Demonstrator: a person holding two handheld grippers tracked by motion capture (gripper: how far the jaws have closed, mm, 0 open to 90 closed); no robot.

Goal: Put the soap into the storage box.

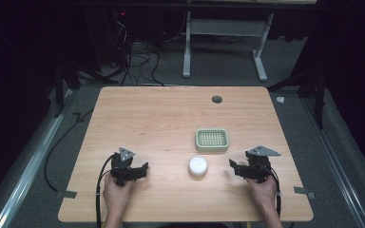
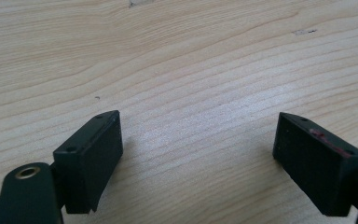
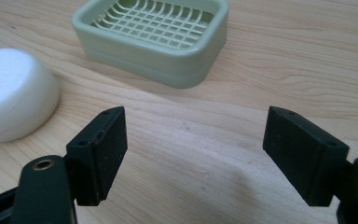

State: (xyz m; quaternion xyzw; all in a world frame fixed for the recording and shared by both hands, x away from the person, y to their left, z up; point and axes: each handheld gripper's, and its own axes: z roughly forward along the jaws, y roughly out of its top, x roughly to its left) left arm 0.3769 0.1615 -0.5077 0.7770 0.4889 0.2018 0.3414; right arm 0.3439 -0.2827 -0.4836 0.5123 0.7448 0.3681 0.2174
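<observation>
While my left gripper [image 1: 141, 167] rests agape over bare tabletop [image 1: 161, 114], my right gripper [image 1: 234, 166] gapes too. Before it lie the white soap [image 3: 14, 93] and green soap dish [image 3: 154, 37].

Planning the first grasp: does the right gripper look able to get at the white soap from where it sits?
Probably yes. The right gripper has its jaws open, and bare table lies between it and the white soap; the green soap dish sits farther back, out of the way.

A wooden table [image 1: 161, 118] bears a white soap [image 1: 197, 166] and green dish [image 1: 212, 140].
</observation>
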